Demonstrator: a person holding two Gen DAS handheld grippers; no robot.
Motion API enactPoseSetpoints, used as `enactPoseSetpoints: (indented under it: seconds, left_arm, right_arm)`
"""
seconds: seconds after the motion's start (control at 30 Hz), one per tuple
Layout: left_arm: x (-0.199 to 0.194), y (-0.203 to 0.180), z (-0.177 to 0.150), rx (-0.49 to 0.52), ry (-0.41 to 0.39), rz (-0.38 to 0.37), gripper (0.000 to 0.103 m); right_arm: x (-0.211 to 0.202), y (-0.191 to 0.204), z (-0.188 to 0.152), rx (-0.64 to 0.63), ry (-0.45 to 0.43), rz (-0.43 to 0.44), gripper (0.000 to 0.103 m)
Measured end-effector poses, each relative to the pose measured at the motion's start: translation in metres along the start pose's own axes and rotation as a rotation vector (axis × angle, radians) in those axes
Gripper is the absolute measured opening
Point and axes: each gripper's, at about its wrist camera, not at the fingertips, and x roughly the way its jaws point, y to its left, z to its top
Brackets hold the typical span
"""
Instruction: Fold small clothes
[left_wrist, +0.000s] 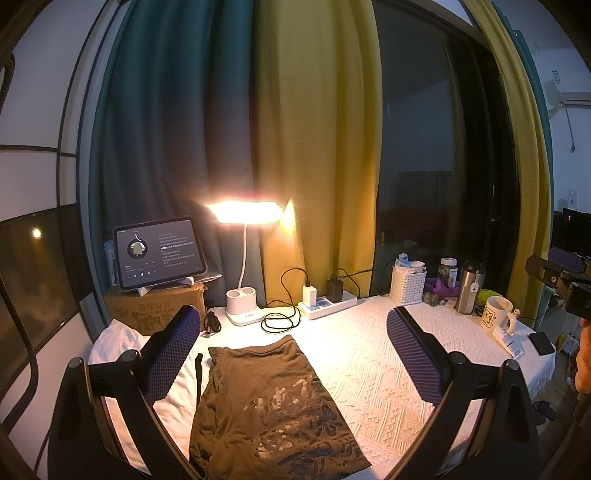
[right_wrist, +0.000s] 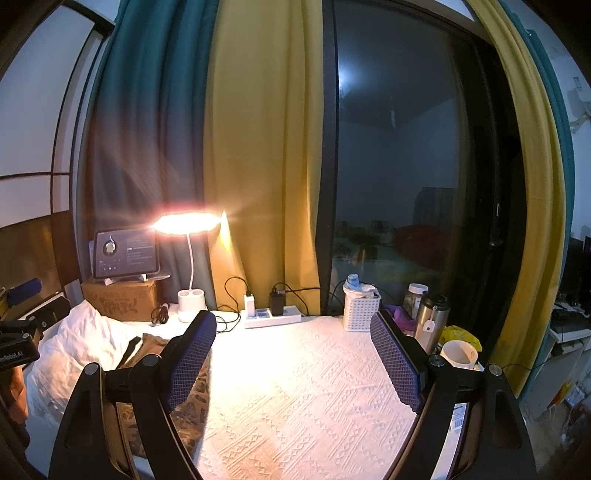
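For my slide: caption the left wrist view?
Open left gripper above a folded brown shirt on a lamplit white tablecloth.

Soft matt brown cloth shirt (left_wrist: 273, 402) with a cracked, faded print. White woven cover (left_wrist: 388, 354) on the surface, bumpy raised pattern. Rough cardboard box (left_wrist: 155, 306), shiny steel tumbler (left_wrist: 468, 288), glossy ceramic mug (left_wrist: 496, 312), perforated white plastic basket (left_wrist: 408, 286).

lit desk lamp (left_wrist: 242, 258) mid-frame with a tablet (left_wrist: 159, 253) propped on a cardboard box (left_wrist: 155, 308) to its left, power strip (left_wrist: 327, 304) right of it, then white basket (left_wrist: 407, 284), steel tumbler (left_wrist: 469, 286) and mug (left_wrist: 496, 312) far right
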Motion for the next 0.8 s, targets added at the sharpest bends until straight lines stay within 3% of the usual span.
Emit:
enactPoseSetpoints:
  seconds: [0.8]
  left_arm:
    - [0.0003, -0.0001, 0.0004, 0.0, 0.001, 0.001, 0.1]
  right_arm:
    - [0.0009, -0.0038, 0.0, -0.001, 0.0, 0.005, 0.087]
